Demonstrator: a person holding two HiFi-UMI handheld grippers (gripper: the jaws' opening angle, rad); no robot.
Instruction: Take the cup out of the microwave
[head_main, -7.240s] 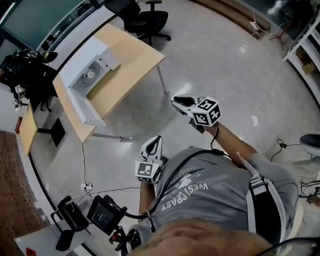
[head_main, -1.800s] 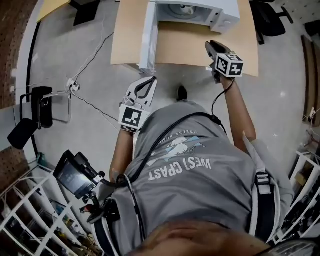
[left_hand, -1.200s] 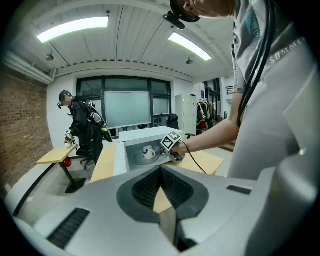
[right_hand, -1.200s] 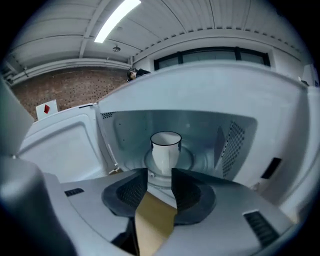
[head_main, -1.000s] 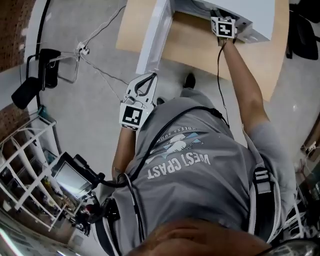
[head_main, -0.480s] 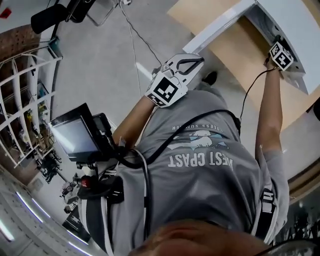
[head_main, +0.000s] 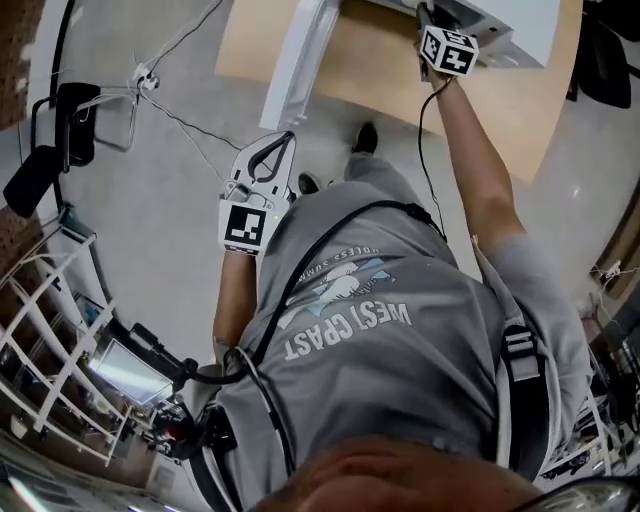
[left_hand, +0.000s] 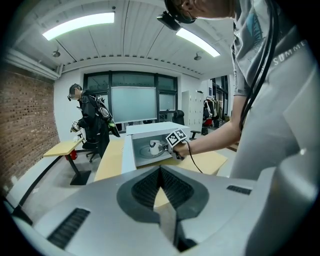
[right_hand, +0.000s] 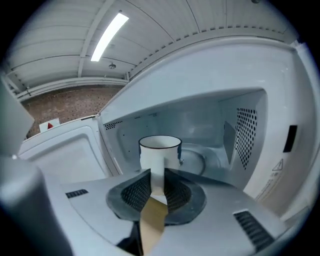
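Note:
A white cup (right_hand: 159, 149) with a dark rim stands inside the open white microwave (right_hand: 240, 135), on its glass turntable (right_hand: 202, 161). My right gripper (right_hand: 157, 180) is at the oven's mouth, its jaws closed to a narrow gap on the cup's handle, which faces me and fills that gap. The left gripper view shows the same from afar: cup (left_hand: 153, 147), right gripper (left_hand: 164, 146), microwave (left_hand: 150, 130). In the head view the right gripper (head_main: 430, 12) reaches into the microwave (head_main: 520, 30). My left gripper (head_main: 270, 150) hangs shut and empty beside my hip, clear of the table.
The microwave door (head_main: 300, 60) swings out to the left over the wooden table (head_main: 380, 70). Cables (head_main: 170, 110) trail on the floor, and white shelving (head_main: 50, 330) stands at the left. Another person (left_hand: 92, 120) stands by a second table (left_hand: 62, 147).
The right gripper went from above the table into the microwave's opening and now sits at the cup. The head view has swung about. The left gripper stayed low at my side.

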